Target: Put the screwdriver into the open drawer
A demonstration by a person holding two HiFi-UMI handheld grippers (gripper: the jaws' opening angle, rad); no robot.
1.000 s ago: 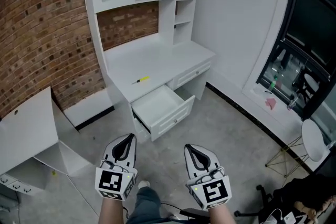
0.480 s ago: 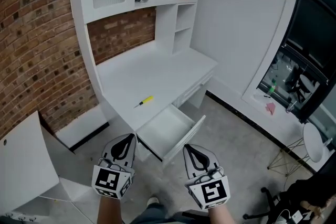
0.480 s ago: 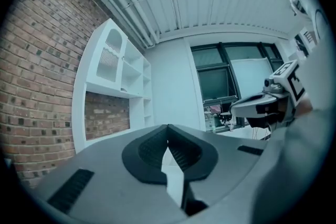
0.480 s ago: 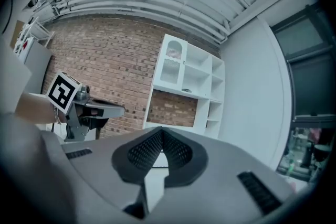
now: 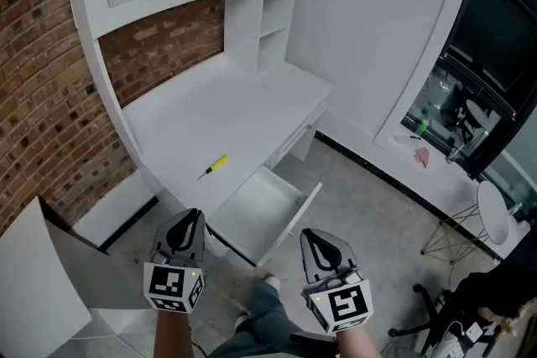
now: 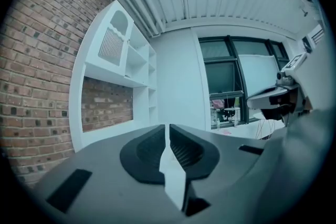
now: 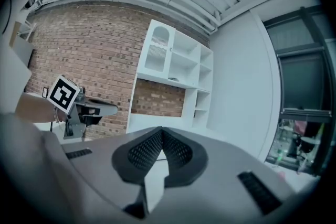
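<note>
Left tool [image 5: 195, 214] grey, marker cube [image 5: 174, 287]; jeans [image 5: 267, 321] perhaps.

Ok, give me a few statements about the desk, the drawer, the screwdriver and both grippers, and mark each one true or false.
1. The screwdriver lies on the desktop. True.
2. The drawer is pushed shut. False: it stands pulled out below the desk's front edge.
3. The left gripper holds the screwdriver. False: nothing is between its jaws, and the screwdriver lies apart from it on the desk.
4. The right gripper carries nothing. True.
</note>
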